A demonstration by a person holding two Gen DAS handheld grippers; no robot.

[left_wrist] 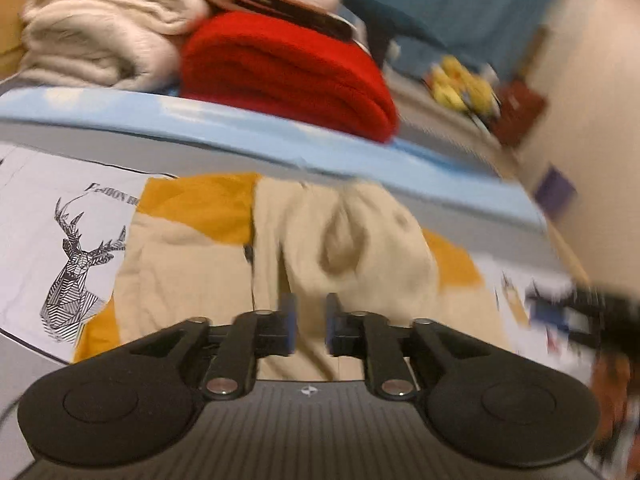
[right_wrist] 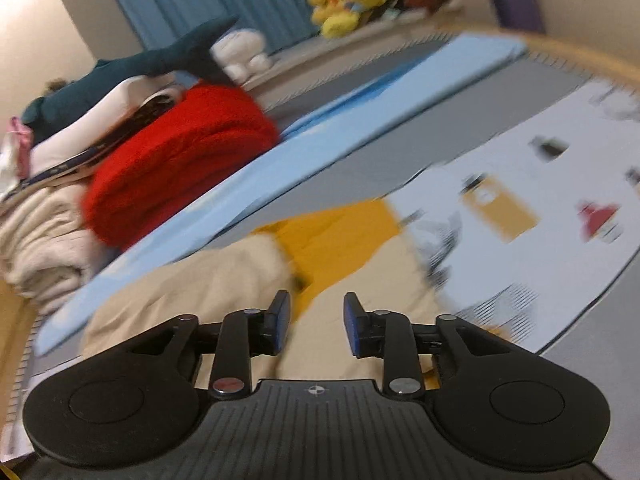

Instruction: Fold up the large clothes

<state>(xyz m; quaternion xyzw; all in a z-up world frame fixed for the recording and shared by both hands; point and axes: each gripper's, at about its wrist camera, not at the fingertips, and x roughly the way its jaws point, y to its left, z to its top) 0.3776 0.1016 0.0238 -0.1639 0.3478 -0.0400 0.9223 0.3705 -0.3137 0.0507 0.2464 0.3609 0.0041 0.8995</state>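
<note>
A beige and mustard-yellow garment (left_wrist: 332, 240) lies crumpled on the printed white sheet (left_wrist: 36, 216), and it also shows in the right wrist view (right_wrist: 224, 280). My left gripper (left_wrist: 308, 328) hovers just over its beige part, jaws a small gap apart with nothing between them. My right gripper (right_wrist: 314, 326) is open over the beige and yellow cloth, holding nothing. The right gripper appears as a dark blur at the right edge of the left wrist view (left_wrist: 592, 320).
A folded red knit (left_wrist: 288, 72) and cream blankets (left_wrist: 100, 28) are stacked on a light blue mat (left_wrist: 240, 128) behind the garment. Yellow plush toys (right_wrist: 344, 4) and a dark shark plush (right_wrist: 160, 60) sit by the blue curtain. The bed's wooden edge (right_wrist: 560, 46) curves at right.
</note>
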